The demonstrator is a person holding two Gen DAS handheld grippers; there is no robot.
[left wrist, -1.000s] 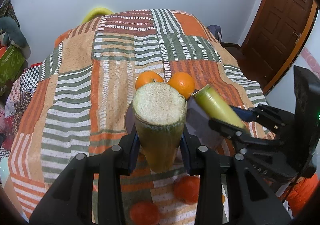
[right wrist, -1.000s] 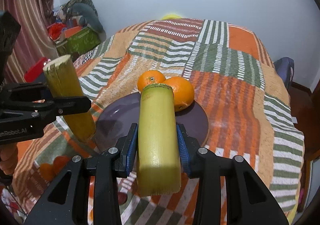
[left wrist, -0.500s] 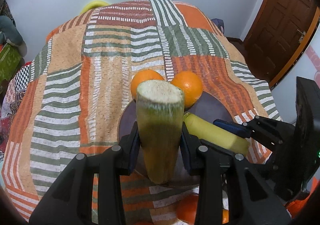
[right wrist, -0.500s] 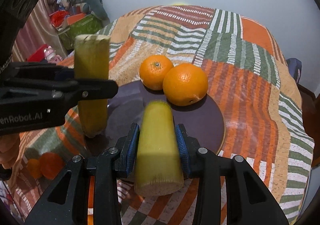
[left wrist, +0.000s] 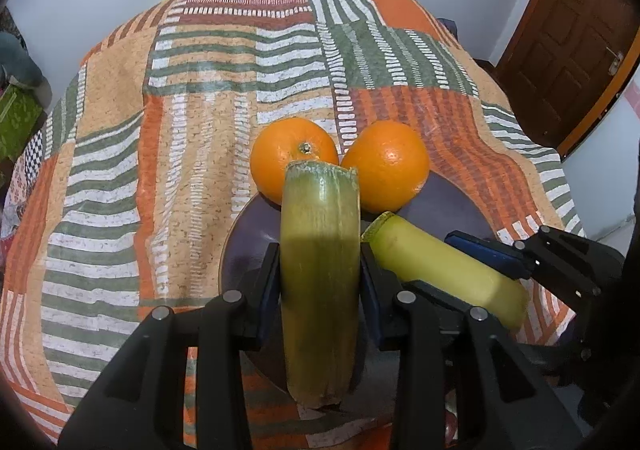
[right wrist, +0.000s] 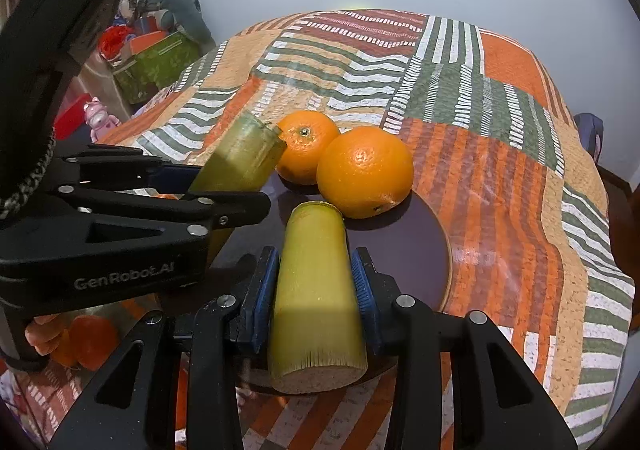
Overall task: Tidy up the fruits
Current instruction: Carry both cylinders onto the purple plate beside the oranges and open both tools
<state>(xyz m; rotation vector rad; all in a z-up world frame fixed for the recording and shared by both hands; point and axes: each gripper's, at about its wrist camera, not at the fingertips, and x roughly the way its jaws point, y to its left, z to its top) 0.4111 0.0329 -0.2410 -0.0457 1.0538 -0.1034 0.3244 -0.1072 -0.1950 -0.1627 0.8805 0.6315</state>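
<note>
My left gripper [left wrist: 320, 282] is shut on a greenish sugarcane piece [left wrist: 320, 258], tilted low over the dark purple plate [left wrist: 460, 201]. My right gripper [right wrist: 316, 290] is shut on a yellower sugarcane piece [right wrist: 316, 282], also low over the plate [right wrist: 416, 246]. Two oranges [left wrist: 294, 161] [left wrist: 386, 163] sit side by side at the plate's far edge, just beyond both cane tips. The right gripper and its cane [left wrist: 448, 274] show at the right in the left wrist view. The left gripper's cane [right wrist: 244, 161] shows at the left in the right wrist view.
The plate lies on a bed with a striped patchwork cover [left wrist: 200, 109]. More orange fruit [right wrist: 92, 338] lies near the front left of the cover. A wooden door [left wrist: 572, 29] is at the right. Boxes and toys [right wrist: 156, 61] stand left of the bed.
Both grippers have lowered and tipped forward toward the plate. The left cane went from upright to lying nearly flat; the right cane moved closer to the oranges.
</note>
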